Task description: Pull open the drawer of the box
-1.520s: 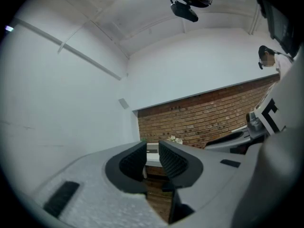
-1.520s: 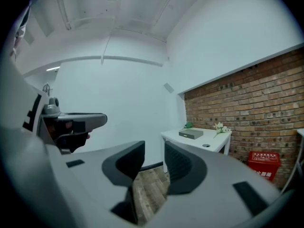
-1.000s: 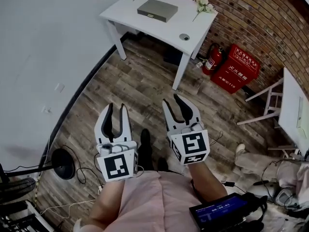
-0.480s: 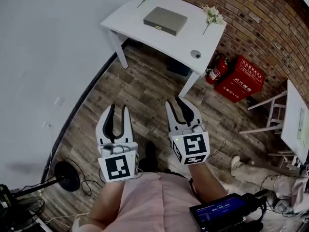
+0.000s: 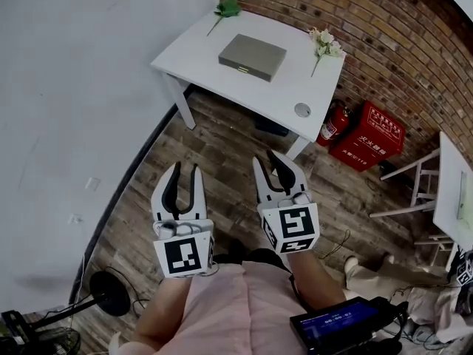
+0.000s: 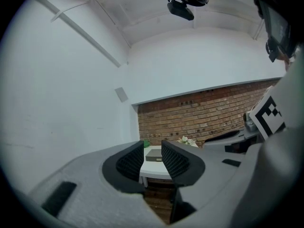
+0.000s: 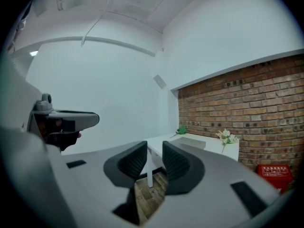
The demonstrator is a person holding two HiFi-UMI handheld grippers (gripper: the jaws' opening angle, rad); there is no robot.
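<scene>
The box (image 5: 252, 57), a flat grey case, lies on the white table (image 5: 199, 46) at the far side of the room, close to the brick wall (image 5: 355, 21), and neither gripper is near it. A green sprig (image 5: 228, 8) lies at the table's far left corner, a bunch of white flowers (image 5: 325, 44) lies to the right of the box, and a small round object (image 5: 302, 110) sits at the table's near right corner. From this far off the drawer cannot be made out on the box. The left gripper (image 5: 186, 171) is held in the air over the wooden floor (image 5: 222, 146), near the person's body and well apart from the table; its jaws stand a little apart with nothing between them, and the table and box show far off through the gap. The right gripper (image 5: 272, 161) hangs just beside it on the right at about the same height, also pointing toward the table; its jaws are closing, with a narrow gap left and nothing between them. On the floor right of the table, against the wall, stand a fire extinguisher (image 5: 334, 124) and a red cabinet (image 5: 369, 145). A device with a lit screen (image 5: 336, 322) sits at the person's right side, at the near edge.
</scene>
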